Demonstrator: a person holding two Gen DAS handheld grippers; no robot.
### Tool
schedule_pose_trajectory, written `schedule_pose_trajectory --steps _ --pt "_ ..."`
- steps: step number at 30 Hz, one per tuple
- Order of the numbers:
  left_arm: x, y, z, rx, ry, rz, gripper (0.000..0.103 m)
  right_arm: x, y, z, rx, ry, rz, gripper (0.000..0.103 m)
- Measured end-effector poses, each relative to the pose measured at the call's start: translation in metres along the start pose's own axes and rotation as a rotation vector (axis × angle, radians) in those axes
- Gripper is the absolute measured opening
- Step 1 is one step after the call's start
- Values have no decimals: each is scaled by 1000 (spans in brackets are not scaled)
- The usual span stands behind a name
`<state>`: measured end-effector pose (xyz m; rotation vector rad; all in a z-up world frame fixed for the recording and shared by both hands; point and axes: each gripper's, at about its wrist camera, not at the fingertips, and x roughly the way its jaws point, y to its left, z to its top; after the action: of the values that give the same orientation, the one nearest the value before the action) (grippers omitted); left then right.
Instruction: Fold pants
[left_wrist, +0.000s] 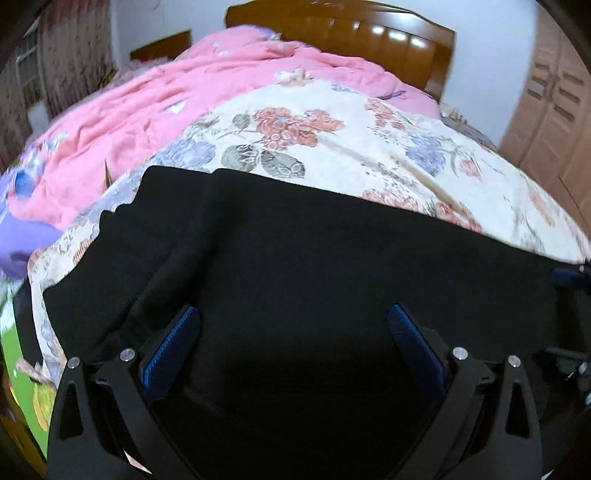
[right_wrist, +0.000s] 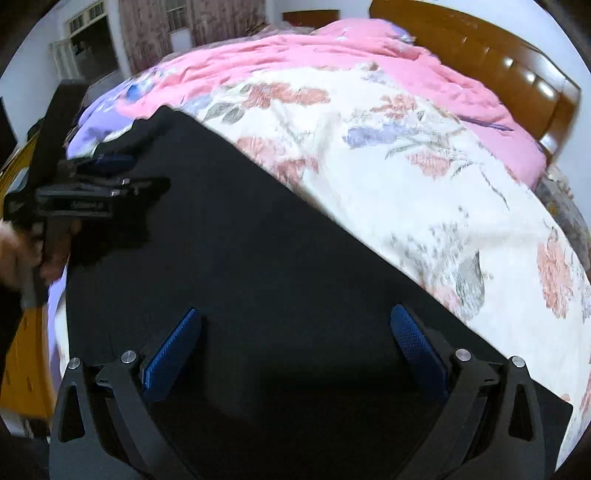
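Black pants (left_wrist: 314, 266) lie flat on a floral bedspread (left_wrist: 369, 147), filling the near half of both views; they also show in the right wrist view (right_wrist: 258, 258). My left gripper (left_wrist: 293, 317) hovers just over the pants with its blue pads wide apart and nothing between them. My right gripper (right_wrist: 295, 321) is likewise open and empty above the pants. The left gripper also shows side-on in the right wrist view (right_wrist: 110, 173), over the pants' far left end, held by a hand.
A pink quilt (left_wrist: 166, 110) is bunched along the far side of the bed. A wooden headboard (left_wrist: 351, 33) stands behind it. A wooden wardrobe (left_wrist: 554, 110) is at the right. A window and curtains (right_wrist: 147, 33) are at the far left.
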<state>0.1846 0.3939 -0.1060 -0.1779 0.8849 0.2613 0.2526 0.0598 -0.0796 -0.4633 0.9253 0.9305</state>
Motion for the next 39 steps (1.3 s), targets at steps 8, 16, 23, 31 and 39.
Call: schedule_pose_trajectory --steps 8,16,23,31,39 --pt "-30 -5 -12 -4 -97 25 101 -25 39 -1 34 -46 -34 98" --pt "-97 83 -35 -193 -181 165 101 -8 43 -1 23 40 -118 99" --pt "-140 155 -59 -414 -199 401 101 -22 132 47 -125 -92 -38 99" --pt "-153 160 -97 -417 -161 344 101 42 251 99 -343 -67 49 85" --pt "-137 162 -123 -495 -94 91 101 70 267 97 -400 -47 -15 59"
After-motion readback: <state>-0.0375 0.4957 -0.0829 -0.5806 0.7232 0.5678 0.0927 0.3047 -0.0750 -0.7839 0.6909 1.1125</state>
